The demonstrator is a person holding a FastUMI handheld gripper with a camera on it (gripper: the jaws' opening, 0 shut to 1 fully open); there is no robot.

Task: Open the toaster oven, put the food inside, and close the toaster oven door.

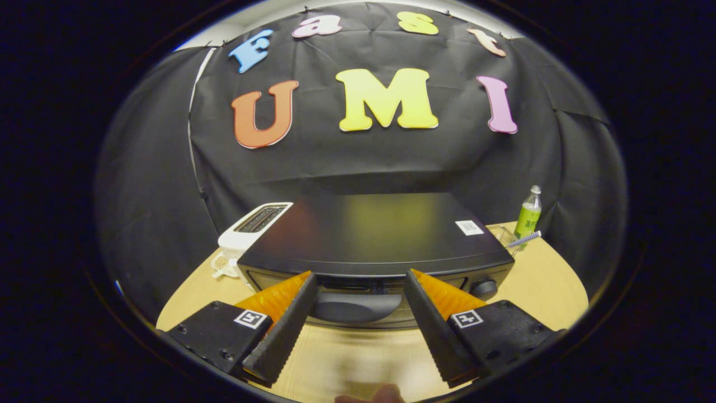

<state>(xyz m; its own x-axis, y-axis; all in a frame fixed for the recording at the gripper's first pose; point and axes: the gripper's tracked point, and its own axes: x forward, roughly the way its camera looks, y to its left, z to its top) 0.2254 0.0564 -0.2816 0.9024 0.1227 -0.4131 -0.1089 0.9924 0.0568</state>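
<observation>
A black toaster oven (380,232) stands on the wooden table, seen from above and in front. Its door is closed, with a dark curved handle (356,307) at the top front and a round knob (484,288) at the right. My gripper (361,275) is open, its two fingertips either side of the handle and close to the oven's top front edge. Nothing is between the fingers. The handle lies just beyond them, between the two fingers. No food is visible.
A white slot toaster (253,228) sits left of the oven, with a small white object (222,264) beside it. A green bottle (528,214) and a pen-like stick (523,239) stand at the back right. Bare table (347,358) lies below the fingers.
</observation>
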